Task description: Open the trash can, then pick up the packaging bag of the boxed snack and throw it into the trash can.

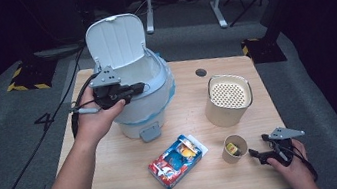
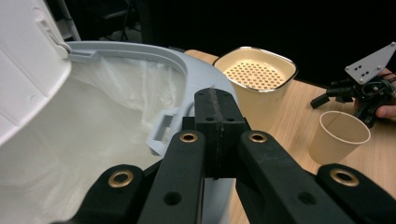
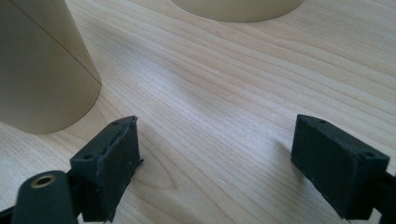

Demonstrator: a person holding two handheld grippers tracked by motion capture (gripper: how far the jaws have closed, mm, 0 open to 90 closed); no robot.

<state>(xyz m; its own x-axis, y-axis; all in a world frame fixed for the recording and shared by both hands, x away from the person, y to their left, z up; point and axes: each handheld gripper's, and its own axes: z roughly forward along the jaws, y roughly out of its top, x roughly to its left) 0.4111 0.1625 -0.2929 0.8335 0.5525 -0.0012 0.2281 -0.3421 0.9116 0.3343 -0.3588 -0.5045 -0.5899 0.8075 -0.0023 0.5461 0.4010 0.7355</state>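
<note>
A white bin (image 1: 151, 109) lined with a clear bag stands at the table's back left, its lid (image 1: 115, 39) raised. My left gripper (image 1: 141, 86) is shut with nothing between its pads, held at the bin's near rim. In the left gripper view the shut gripper (image 2: 217, 126) points over the bag-lined opening (image 2: 107, 116). At the front right my right gripper (image 1: 259, 144) stands open just right of a paper cup (image 1: 235, 148) that has something yellow inside. The right gripper view shows the open gripper (image 3: 224, 158) low over the wood, the cup (image 3: 42, 70) at its left.
A beige container with a perforated top (image 1: 228, 99) stands right of the bin. A colourful box (image 1: 176, 161) lies at the front middle of the wooden table (image 1: 119, 182). A dark round hole (image 1: 200, 72) sits near the back edge. A cable trails off the table's left side.
</note>
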